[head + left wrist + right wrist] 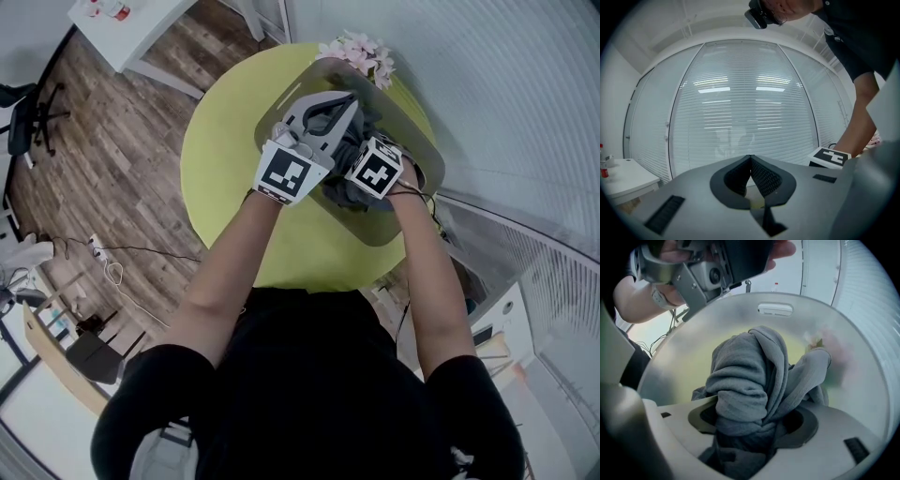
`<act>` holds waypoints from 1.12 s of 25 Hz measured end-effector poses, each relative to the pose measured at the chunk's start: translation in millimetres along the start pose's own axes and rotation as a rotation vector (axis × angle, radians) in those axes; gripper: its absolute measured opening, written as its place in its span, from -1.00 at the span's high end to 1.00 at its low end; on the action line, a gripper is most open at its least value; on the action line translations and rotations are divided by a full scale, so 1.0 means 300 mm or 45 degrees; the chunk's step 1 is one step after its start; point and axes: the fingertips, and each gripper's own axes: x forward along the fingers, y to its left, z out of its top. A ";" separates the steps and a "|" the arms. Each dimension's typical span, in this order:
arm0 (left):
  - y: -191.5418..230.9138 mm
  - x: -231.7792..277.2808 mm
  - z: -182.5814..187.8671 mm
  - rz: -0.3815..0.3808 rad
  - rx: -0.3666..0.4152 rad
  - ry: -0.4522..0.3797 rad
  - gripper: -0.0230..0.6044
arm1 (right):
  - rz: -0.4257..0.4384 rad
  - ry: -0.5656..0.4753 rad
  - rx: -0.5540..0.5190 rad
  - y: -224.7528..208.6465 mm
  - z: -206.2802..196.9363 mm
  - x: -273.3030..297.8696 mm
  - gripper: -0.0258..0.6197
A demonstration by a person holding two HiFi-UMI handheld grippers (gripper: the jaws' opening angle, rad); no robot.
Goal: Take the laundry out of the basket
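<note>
Clamped in the right gripper (752, 425): a thick bunch of grey laundry (740, 376), folds bulging over both pads, one sleeve trailing toward 2 o'clock. Pressed together on nothing at the left gripper (751, 180), aimed level at the window blinds (740, 108).

Mostly down inside the basket (689, 352), that cloth, with the handle slot (775, 309) at 12 o'clock on the far wall. Parked near the 1 o'clock edge of the round green table (225, 159), with pink flowers (361, 54) just beyond at 12 o'clock.

Hold the pinch firm and lift straight up until the hanging ends clear the rim. Avoid swinging toward 12 o'clock and the flowers. Probably worth bracing the rim with the left gripper, should the basket rise with the load. Watch the sleeve for a snag on the slot.
</note>
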 end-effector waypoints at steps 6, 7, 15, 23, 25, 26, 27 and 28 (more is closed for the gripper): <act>-0.039 -0.038 0.095 0.020 0.039 -0.016 0.91 | -0.041 -0.043 -0.005 0.031 0.037 -0.166 -0.14; -0.043 -0.047 0.109 0.026 0.047 -0.017 0.91 | -0.047 -0.047 -0.009 0.037 0.041 -0.188 -0.14; -0.104 -0.153 0.217 0.098 0.102 -0.030 0.91 | -0.100 -0.077 -0.067 0.102 0.069 -0.340 -0.14; -0.167 -0.280 0.309 0.209 0.136 -0.037 0.91 | -0.147 -0.110 -0.142 0.164 0.093 -0.484 -0.14; -0.180 -0.312 0.329 0.243 0.145 -0.041 0.91 | -0.149 -0.113 -0.181 0.185 0.106 -0.512 -0.14; -0.186 -0.331 0.340 0.260 0.148 -0.042 0.91 | -0.147 -0.116 -0.198 0.200 0.114 -0.526 -0.14; -0.191 -0.349 0.349 0.277 0.152 -0.043 0.91 | -0.146 -0.119 -0.212 0.213 0.122 -0.539 -0.14; -0.193 -0.365 0.355 0.294 0.154 -0.042 0.91 | -0.145 -0.123 -0.225 0.224 0.131 -0.550 -0.14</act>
